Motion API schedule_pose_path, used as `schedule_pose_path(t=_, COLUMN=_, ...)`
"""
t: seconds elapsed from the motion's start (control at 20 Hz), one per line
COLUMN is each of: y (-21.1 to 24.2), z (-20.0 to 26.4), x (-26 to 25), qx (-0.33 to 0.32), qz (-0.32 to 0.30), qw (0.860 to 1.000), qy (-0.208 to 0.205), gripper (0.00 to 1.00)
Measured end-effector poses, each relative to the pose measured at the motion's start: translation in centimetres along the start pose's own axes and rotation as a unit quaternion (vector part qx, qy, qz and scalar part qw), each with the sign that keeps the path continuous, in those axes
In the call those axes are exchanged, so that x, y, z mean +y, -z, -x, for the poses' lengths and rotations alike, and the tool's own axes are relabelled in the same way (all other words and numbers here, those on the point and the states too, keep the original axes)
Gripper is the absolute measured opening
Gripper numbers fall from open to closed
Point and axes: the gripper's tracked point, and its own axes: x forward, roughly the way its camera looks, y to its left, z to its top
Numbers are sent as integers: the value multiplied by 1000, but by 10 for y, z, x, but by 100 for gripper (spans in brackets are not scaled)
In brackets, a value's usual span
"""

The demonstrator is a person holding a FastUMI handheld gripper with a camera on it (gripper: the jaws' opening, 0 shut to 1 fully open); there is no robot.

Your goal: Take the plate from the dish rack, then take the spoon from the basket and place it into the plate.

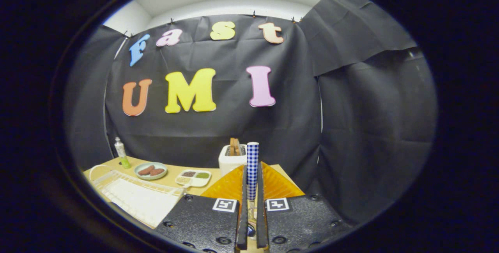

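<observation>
**Spoon gripped by its handle, lifted above the table**

The gripper has its fingers nearly closed on the spoon, pressing from both sides on the lower part of the checked handle. The handle stands upright between the fingers and rises past their tips. Low in the gap, something dark and rounded may be the bowl end, though it is too hidden to be sure. Holding the spoon by its shaft with the length running along the fingers seems a sensible carry: it cannot roll, and the end can be lowered into a dish by tilting forward.

The tool sits level, looking straight at the far wall, with the table well below it, so I judge this a carrying pose, not a reaching one.

The plate lies on the table to the far left, holding two brown pieces. Just right of it is a divided tray. A white rack lies near and left, a toaster stands straight ahead behind the spoon, and a bottle stands at the far left corner.

The spoon is well apart from the plate, so placing it calls for a swing left and downward.
</observation>
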Motion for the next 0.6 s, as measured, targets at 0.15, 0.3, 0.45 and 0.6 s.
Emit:
schedule_pose_path(t=0.15, y=12, z=49, x=42, qx=-1, qz=-12, qw=999, qy=-35, gripper=14)
schedule_pose_path(t=0.3, y=50, z=93, x=95, qx=20, qz=-14, qw=997, qy=-78, gripper=14)
schedule_pose_path(t=0.45, y=91, z=126, x=142, qx=40, qz=-24, qw=993, qy=-110, gripper=14)
schedule_pose_path(t=0.6, y=124, z=145, x=174, qx=60, qz=-57, qw=989, qy=-125, gripper=14)
